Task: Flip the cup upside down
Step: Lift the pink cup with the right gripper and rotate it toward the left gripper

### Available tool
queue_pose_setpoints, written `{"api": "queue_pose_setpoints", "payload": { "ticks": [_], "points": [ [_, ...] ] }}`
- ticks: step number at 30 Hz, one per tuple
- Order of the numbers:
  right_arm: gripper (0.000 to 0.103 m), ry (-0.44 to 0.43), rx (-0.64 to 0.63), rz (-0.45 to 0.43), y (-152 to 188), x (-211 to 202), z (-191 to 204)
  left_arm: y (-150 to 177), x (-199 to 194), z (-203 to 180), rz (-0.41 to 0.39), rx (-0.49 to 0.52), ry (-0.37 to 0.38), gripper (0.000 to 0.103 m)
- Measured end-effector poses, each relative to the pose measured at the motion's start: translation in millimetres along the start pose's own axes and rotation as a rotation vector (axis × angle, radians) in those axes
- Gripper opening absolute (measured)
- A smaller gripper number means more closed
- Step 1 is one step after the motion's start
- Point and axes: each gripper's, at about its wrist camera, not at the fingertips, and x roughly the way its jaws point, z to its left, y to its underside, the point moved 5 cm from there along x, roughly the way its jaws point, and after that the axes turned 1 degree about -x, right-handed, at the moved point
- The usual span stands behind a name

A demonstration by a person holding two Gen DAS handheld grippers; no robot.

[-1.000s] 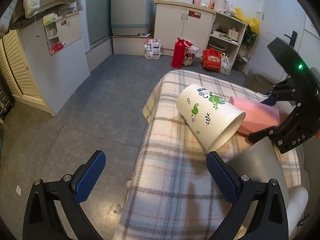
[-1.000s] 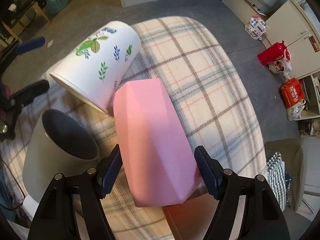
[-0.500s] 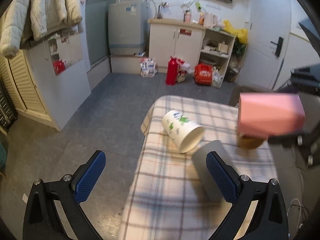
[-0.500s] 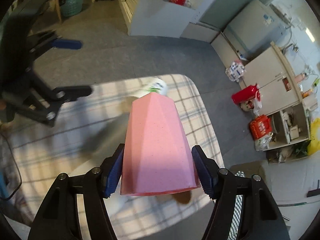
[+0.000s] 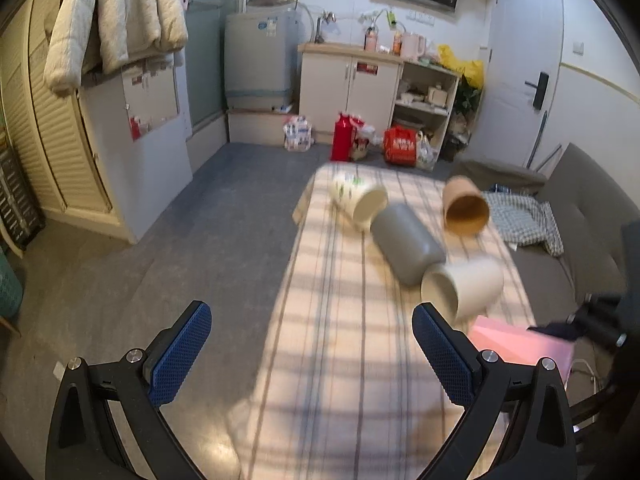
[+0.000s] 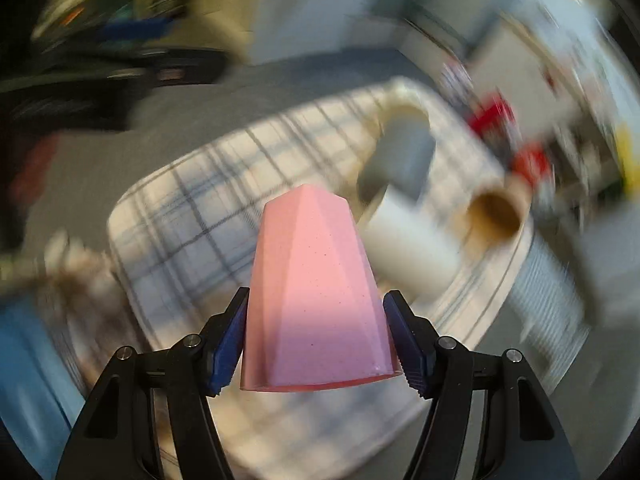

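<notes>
My right gripper [image 6: 316, 344] is shut on a pink faceted cup [image 6: 314, 304] and holds it above the plaid table with its closed base pointing away from me. The pink cup also shows in the left wrist view [image 5: 520, 346] at the table's near right edge, by the right gripper [image 5: 596, 328]. My left gripper [image 5: 310, 354] is open and empty, pulled back over the table's near left edge. The right wrist view is heavily blurred.
Several cups lie on their sides on the plaid table [image 5: 344, 320]: a leaf-print white cup [image 5: 358, 200], a grey cup [image 5: 406, 244], a cream cup [image 5: 464, 286] and a tan cup [image 5: 466, 206]. A grey sofa [image 5: 580, 216] stands at the right. Open floor lies left.
My right gripper carried the pink cup from high above the table down to its near right edge. My left gripper drew back further, so more cups came into view.
</notes>
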Motion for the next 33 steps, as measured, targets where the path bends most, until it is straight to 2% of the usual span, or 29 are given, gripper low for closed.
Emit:
{"api": "queue_pose_setpoints", "payload": {
  "ticks": [5,8,12,16,23,26,33],
  "points": [
    [0.066,0.051,0.373,0.041,30,21,10,34,8,-4,0.051,0.012,0.006,0.103],
    [0.066,0.084,0.481,0.051,44,27,16,43,9,-4,0.065,0.011,0.012,0.103],
    [0.066,0.095,0.533,0.069,52,38,17,47,11,-5,0.069,0.024,0.016,0.103],
    [0.066,0.094,0.526,0.08,55,42,19,51,14,-5,0.083,0.018,0.019,0.103],
    [0.068,0.055,0.541,0.054,58,43,15,52,10,-10,0.087,0.04,0.004,0.103],
    [0.088,0.06,0.528,0.014,58,34,14,52,6,-15,0.092,0.053,-0.004,0.103],
    [0.089,0.087,0.527,-0.089,63,0,-4,47,-3,-35,0.1,0.097,-0.025,0.103]
  ]
}}
